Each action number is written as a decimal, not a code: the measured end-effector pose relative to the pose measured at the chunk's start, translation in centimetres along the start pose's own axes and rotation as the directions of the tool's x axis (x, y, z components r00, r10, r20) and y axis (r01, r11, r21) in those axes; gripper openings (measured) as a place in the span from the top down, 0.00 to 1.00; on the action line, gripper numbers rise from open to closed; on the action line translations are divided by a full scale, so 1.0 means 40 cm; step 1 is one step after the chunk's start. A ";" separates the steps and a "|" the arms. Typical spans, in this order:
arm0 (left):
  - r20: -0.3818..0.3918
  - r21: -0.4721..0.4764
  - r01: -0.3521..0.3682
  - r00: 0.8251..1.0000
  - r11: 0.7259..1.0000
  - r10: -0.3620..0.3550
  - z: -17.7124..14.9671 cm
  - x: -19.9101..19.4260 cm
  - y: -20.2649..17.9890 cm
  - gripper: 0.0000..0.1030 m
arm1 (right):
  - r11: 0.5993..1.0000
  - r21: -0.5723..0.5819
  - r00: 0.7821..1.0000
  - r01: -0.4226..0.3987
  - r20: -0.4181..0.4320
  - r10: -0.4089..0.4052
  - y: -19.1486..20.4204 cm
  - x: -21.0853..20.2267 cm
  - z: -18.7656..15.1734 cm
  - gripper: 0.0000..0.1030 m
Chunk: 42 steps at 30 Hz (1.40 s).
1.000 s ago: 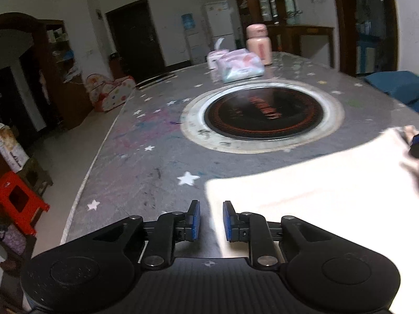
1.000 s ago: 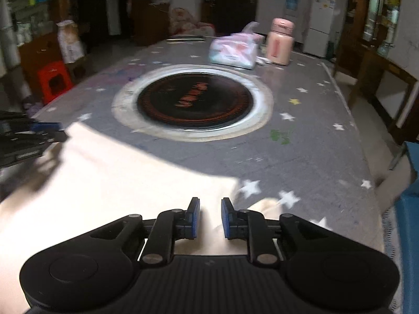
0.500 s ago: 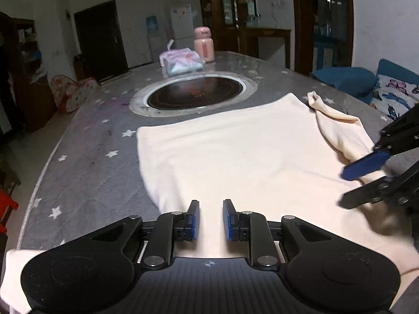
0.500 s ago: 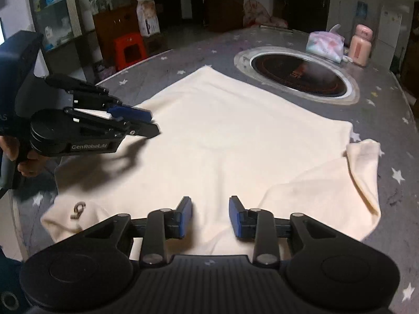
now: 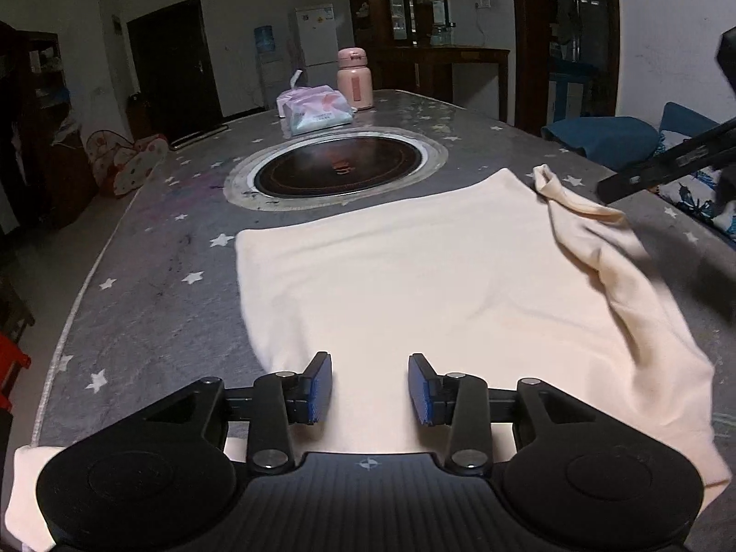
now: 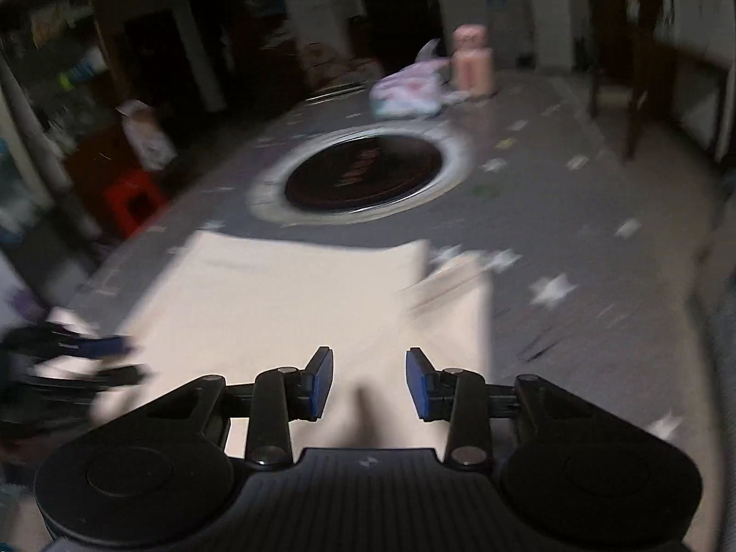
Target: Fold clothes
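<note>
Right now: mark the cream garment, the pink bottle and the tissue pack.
cream garment (image 5: 414, 285), left wrist view, flat middle.
pink bottle (image 5: 353, 83), left wrist view, body.
tissue pack (image 5: 315, 110), left wrist view, top face.

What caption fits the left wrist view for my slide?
Left tongs, opening and empty, over a cream garment spread on the starred table.

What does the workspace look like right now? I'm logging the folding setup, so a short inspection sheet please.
Surface: grey star-patterned table with a round black inset hob.
Job's things: cream fabric garment spread flat, right sleeve rumpled.
Clutter: pastel tissue pack; pink lidded bottle.
Grippers: left tongs and right tongs both opening above the garment, nothing pinched.
Cables: nothing seen.
Surroundings: white fridge, red stool, dark wooden cabinets.
</note>
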<state>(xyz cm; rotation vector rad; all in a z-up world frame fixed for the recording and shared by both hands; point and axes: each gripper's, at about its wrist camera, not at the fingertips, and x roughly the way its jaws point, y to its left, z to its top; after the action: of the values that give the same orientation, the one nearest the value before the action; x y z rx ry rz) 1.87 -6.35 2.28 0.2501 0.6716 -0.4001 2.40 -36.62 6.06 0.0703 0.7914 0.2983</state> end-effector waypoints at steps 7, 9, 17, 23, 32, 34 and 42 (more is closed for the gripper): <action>0.005 0.042 0.098 0.995 0.994 -0.099 0.018 -0.001 -0.064 0.56 | 0.994 -0.061 0.995 0.095 -0.014 -0.096 -0.008 0.086 0.010 0.66; 0.004 0.056 0.123 0.992 0.991 -0.124 0.020 0.001 -0.083 0.56 | 0.993 -0.058 0.994 0.105 -0.011 -0.106 -0.006 0.109 0.011 0.66; -0.013 0.090 0.182 0.983 0.979 -0.181 0.019 0.004 -0.136 0.54 | 0.993 -0.012 0.993 0.117 0.020 -0.116 -0.010 0.145 0.020 0.88; -0.008 0.118 0.208 0.978 0.971 -0.209 0.021 -0.001 -0.167 0.53 | 0.983 0.006 0.978 0.184 0.096 -0.183 -0.034 0.059 0.024 0.95; -0.021 0.181 0.278 0.960 0.944 -0.278 0.009 -0.012 -0.225 0.53 | 0.942 0.055 0.922 0.331 0.193 -0.335 -0.108 -0.147 -0.019 0.95; -0.026 0.193 0.296 0.955 0.935 -0.297 0.006 -0.015 -0.232 0.53 | 0.930 0.081 0.909 0.359 0.194 -0.368 -0.126 -0.184 -0.038 0.96; -0.071 0.240 0.374 0.927 0.896 -0.368 -0.014 -0.024 -0.259 0.53 | 0.875 0.159 0.874 0.458 0.098 -0.476 -0.190 -0.234 -0.154 0.95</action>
<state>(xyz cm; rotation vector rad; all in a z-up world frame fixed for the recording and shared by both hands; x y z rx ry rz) -3.65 -15.14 1.49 0.3678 0.6929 -0.8542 -6.39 -46.89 6.88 0.0196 0.6682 -0.2205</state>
